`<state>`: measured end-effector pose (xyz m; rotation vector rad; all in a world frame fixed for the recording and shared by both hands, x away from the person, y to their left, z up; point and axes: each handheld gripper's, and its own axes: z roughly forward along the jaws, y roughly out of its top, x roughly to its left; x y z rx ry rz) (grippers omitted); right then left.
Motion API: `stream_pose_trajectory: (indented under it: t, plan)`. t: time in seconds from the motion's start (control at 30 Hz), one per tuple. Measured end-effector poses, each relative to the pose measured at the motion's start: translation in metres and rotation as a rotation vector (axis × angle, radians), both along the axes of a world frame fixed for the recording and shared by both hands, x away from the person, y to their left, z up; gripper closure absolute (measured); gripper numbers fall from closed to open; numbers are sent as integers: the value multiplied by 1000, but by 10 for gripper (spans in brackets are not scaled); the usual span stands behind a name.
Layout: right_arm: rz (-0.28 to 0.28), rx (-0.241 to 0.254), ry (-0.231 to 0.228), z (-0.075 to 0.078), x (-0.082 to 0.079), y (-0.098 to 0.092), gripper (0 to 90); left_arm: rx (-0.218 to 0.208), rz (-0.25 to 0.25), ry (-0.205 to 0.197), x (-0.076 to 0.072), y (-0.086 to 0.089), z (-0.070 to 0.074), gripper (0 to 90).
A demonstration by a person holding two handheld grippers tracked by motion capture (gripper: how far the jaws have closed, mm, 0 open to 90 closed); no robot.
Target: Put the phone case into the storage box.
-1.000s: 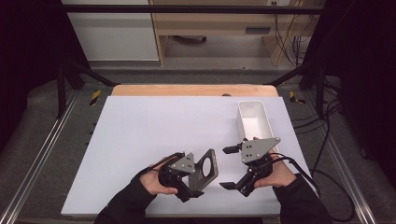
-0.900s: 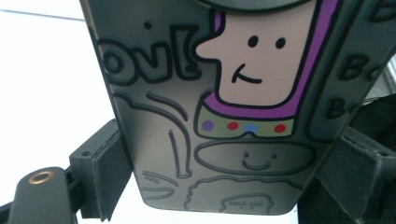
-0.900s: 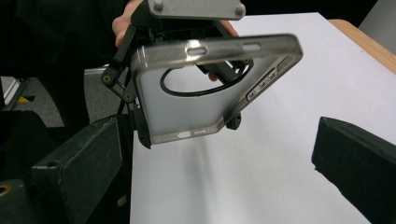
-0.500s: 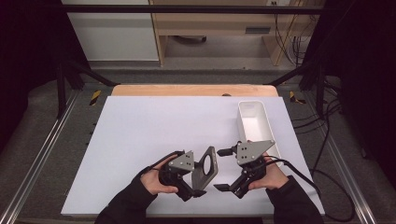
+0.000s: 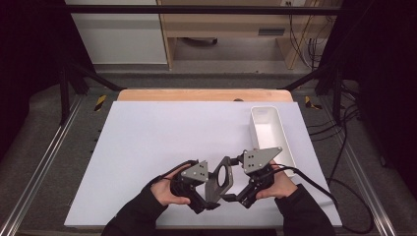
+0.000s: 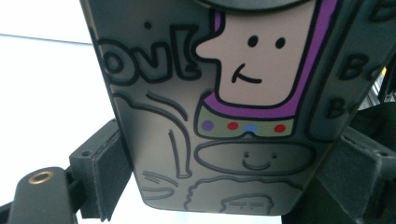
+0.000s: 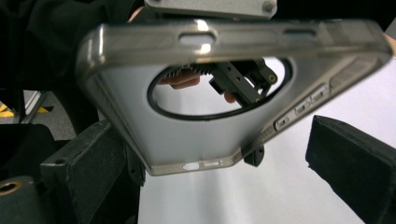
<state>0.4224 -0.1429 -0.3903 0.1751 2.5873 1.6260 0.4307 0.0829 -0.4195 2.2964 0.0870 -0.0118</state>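
Observation:
A grey phone case point(image 5: 220, 178) with a round camera hole stands on edge just above the white table, near the front edge. My left gripper point(image 5: 210, 200) is shut on it. In the left gripper view the case's printed cartoon back point(image 6: 224, 116) sits between both pads. My right gripper point(image 5: 235, 196) comes in from the right. In the right gripper view the case's inner side point(image 7: 135, 130) hangs between its jaws. The left pad point(image 7: 88, 158) is close to a corner of the case, and the right pad point(image 7: 350, 158) stands well apart, so this gripper is open.
A white oblong tray point(image 5: 282, 147) lies at the right side of the table, just behind my right hand. The white table top point(image 5: 162, 137) stretches away to the left and back. Metal rails run along both sides, and cables trail at the right.
My right gripper has edged left toward the case, so its jaws now straddle the case's end. The left hand and the case have stayed put.

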Motion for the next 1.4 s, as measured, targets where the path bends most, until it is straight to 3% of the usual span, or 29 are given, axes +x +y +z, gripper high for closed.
stream_pose_trajectory:
  t: [0.43, 0.93, 1.4]
  plan:
    - [60, 9, 9, -4, 1, 4, 103, 0, -36, -10, -2, -3, -3, 115]
    - [69, 11, 20, -4, 1, 5, 113, 5, -42, -36, -2, -4, -5, 115]
    - [70, 3, 20, -5, 2, 5, 121, 11, -40, -26, -2, -4, -6, 112]
